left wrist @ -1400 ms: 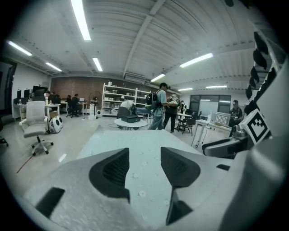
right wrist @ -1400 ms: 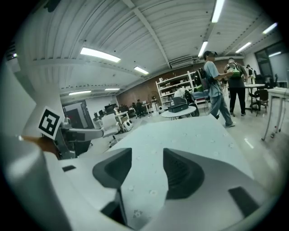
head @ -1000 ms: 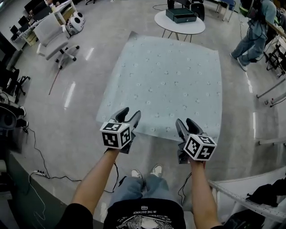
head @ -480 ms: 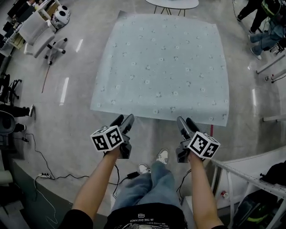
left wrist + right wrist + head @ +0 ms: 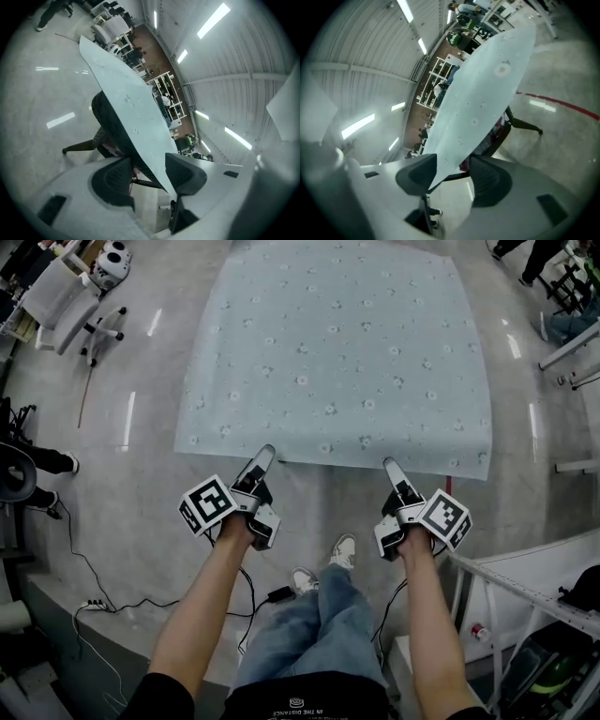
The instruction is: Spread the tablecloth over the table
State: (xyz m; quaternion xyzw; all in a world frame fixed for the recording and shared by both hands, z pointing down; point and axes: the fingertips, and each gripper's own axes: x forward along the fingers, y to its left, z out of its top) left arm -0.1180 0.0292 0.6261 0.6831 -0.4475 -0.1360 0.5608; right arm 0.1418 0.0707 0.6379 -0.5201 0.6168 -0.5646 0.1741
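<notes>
A big pale blue cloth with little flowers (image 5: pixel 337 343) is spread out wide and flat in front of the person, up above the shiny grey floor (image 5: pixel 141 493). The surface under it is hidden. In the gripper views only a dark thing with thin legs (image 5: pixel 98 110) shows below the cloth.

The left gripper (image 5: pixel 265 453) holds the left part of the cloth's near edge. The edge sits between its two jaws, which have just squeezed in a little. The right gripper (image 5: pixel 388 465) holds the right part of the same edge. Its jaws have just squeezed in a little too. The edge runs straight from one gripper to the other.

The person's white shoes (image 5: pixel 342 549) stand on the floor, just behind that edge. A white chair on wheels (image 5: pixel 66 296) stands far off to the left.
</notes>
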